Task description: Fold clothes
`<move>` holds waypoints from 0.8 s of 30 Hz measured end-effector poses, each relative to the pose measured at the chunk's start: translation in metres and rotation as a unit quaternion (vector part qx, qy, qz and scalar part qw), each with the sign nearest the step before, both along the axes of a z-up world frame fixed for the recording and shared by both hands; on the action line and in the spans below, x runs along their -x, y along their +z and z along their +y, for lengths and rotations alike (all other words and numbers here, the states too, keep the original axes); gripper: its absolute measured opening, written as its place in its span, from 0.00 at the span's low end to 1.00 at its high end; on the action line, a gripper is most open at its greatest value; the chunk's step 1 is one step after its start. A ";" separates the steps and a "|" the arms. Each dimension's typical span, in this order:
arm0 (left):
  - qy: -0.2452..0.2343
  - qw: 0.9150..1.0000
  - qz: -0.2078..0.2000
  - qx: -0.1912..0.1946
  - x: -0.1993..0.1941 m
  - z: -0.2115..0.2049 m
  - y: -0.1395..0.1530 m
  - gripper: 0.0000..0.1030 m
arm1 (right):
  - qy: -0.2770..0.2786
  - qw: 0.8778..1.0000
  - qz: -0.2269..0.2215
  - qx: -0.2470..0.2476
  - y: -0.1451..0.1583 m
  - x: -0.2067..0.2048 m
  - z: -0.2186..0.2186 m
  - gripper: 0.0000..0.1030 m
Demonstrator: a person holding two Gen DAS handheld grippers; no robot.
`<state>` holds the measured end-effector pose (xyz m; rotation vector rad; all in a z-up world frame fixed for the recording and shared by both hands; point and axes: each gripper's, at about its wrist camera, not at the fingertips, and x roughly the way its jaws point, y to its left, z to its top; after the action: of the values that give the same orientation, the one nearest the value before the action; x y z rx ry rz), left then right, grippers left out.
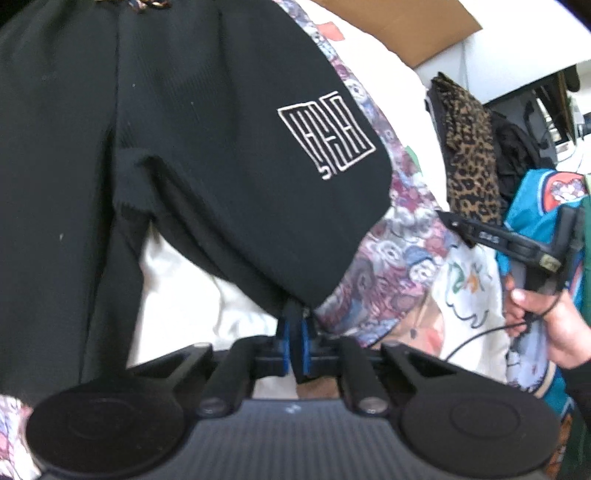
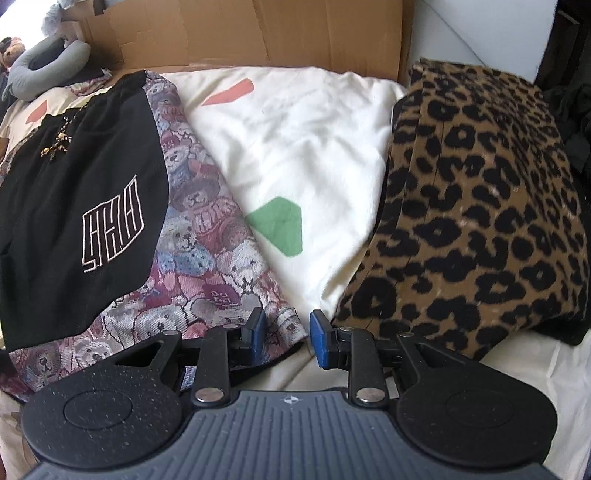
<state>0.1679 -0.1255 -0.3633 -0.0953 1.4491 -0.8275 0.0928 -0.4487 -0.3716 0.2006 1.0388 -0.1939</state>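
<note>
Black shorts with a white line logo lie spread over a teddy-bear patterned cloth. My left gripper is shut on the near hem corner of the shorts, black fabric pinched between the blue pads. In the right wrist view the shorts lie at the left on the same patterned cloth. My right gripper is open, with the near edge of that cloth lying between its fingers. The right gripper also shows in the left wrist view, held by a hand.
A folded leopard-print garment lies at the right on a white sheet with a green patch. Cardboard stands along the back, and a grey neck pillow sits far left. A teal jersey hangs at the right.
</note>
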 end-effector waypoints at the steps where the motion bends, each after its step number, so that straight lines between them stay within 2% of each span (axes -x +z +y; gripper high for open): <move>1: -0.002 1.000 0.001 0.000 0.001 0.002 0.002 0.04 | -0.002 1.000 -0.001 -0.002 0.000 0.000 0.000 0.32; 3: -0.005 1.000 0.002 -0.004 0.002 0.006 0.005 0.03 | -0.005 1.000 -0.003 -0.007 0.001 0.001 -0.001 0.32; 10: -0.001 1.000 0.007 -0.020 0.003 0.020 0.008 0.03 | -0.023 0.998 -0.053 -0.032 0.015 0.001 -0.007 0.32; 13: -0.003 1.000 0.011 -0.025 0.005 0.021 0.006 0.03 | -0.027 0.998 -0.046 -0.033 0.009 -0.005 -0.009 0.32; 16: -0.010 1.000 0.012 -0.026 0.005 0.021 0.006 0.03 | -0.023 0.999 -0.033 -0.034 0.002 -0.009 -0.008 0.26; 24: -0.017 0.999 0.011 -0.025 0.004 0.022 0.006 0.03 | -0.013 0.999 -0.014 -0.040 -0.004 -0.007 -0.003 0.25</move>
<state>0.1639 -0.1033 -0.3572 -0.0415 1.4946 -0.8188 0.1003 -0.4513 -0.3761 0.2884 1.0171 -0.1741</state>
